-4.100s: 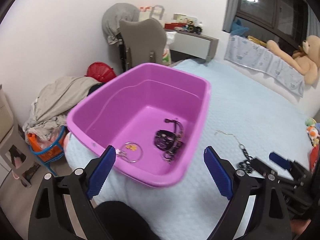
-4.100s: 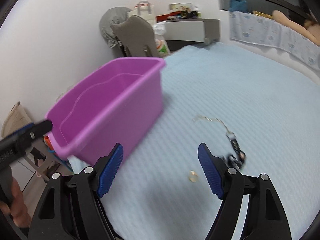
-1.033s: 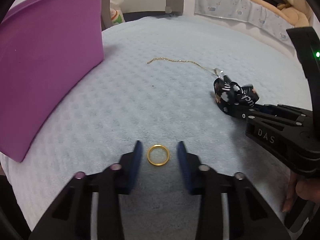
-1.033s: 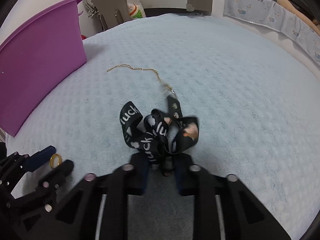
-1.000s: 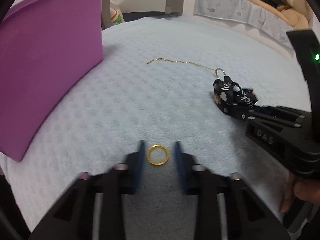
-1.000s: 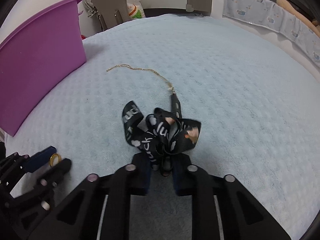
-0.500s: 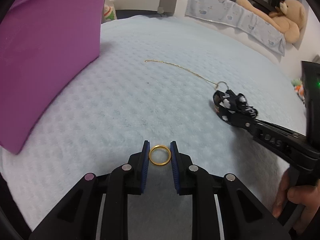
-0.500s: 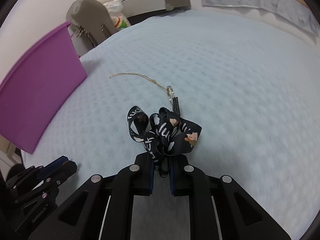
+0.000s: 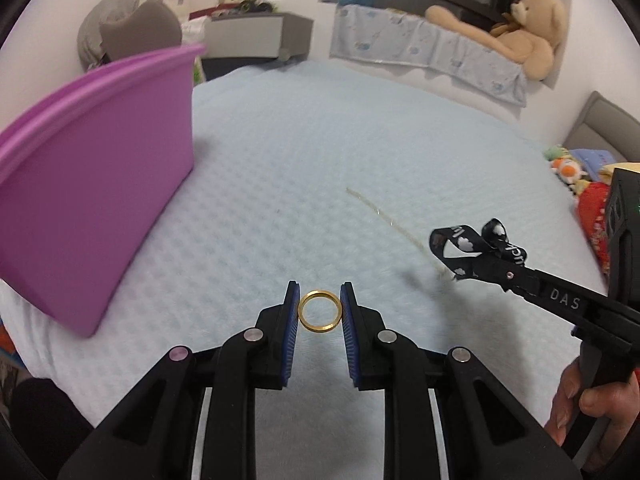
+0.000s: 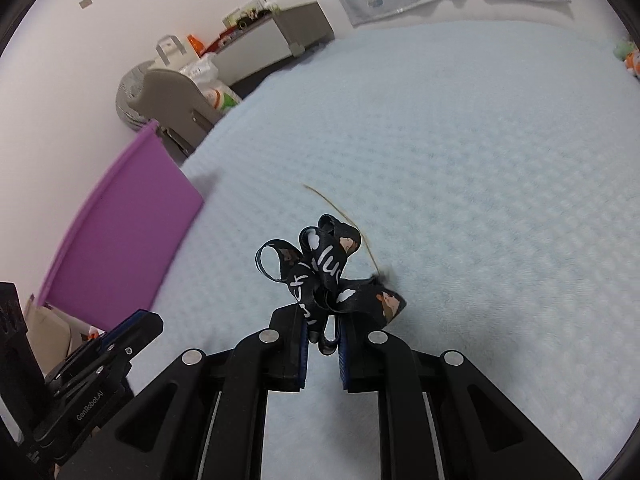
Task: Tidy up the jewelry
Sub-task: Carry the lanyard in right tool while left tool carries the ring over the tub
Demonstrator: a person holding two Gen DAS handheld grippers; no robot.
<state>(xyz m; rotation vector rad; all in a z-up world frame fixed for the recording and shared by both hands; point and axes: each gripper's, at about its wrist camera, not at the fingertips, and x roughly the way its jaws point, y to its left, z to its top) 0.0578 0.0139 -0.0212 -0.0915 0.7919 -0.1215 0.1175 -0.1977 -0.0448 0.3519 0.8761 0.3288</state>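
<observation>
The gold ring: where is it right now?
In the left wrist view the ring sits pinched between the left tongs, low centre, above the blue bedspread, right of the purple bin.

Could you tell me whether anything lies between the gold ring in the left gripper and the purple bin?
Nothing visible does. The gold ring, clamped in the left gripper, has only bare blue bedspread between it and the purple bin to its left.

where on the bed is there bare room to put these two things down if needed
Widest free patch: the blue bedspread beyond the thin gold chain, toward the window ledge with the teddy bear. A narrower strip lies between the purple tub and the chain. It is crowded near the left gripper with the gold ring and the right gripper with the black ribbon.
</observation>
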